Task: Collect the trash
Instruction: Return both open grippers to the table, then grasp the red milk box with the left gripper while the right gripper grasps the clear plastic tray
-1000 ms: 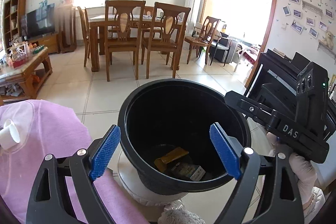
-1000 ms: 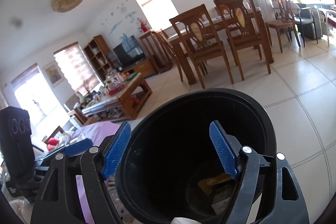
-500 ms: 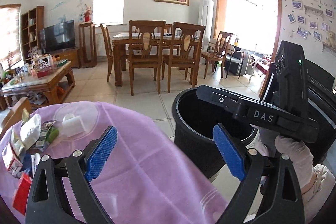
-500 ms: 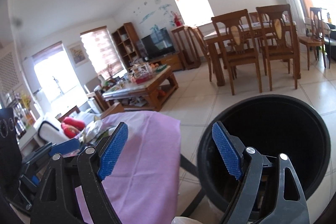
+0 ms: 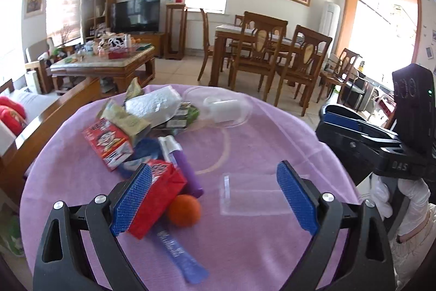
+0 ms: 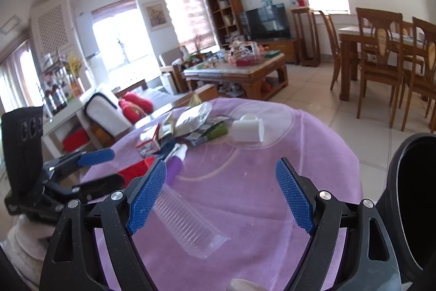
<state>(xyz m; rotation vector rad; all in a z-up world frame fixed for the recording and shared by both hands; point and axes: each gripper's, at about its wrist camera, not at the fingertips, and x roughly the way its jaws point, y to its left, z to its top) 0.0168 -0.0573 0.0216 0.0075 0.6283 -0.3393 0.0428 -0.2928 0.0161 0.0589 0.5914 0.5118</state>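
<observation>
While both tongs hang over it, the round desk (image 5: 245,250) under its purple cloth fills the ground ahead of them. The black bin (image 6: 414,198) stands off the desk's edge, right of the right tongs (image 6: 222,195). The trash lies heaped ahead and left of the left tongs (image 5: 214,198): a silver bag (image 5: 152,105) farthest out, a red-and-white carton (image 5: 109,143) nearer, a red box (image 5: 158,198) touching the left tongs' left pad in the picture, a purple tube (image 5: 174,247) running under it toward the camera. A clear plastic tray (image 6: 188,225) lies between the pads of the right tongs, below them; the same tray (image 5: 250,195) shows between the left tongs' pads. A white cup (image 6: 248,130) lies on its side well ahead of both. An orange (image 5: 184,210) sits just beside the red box. Both tongs stand wide apart and grip nothing.
</observation>
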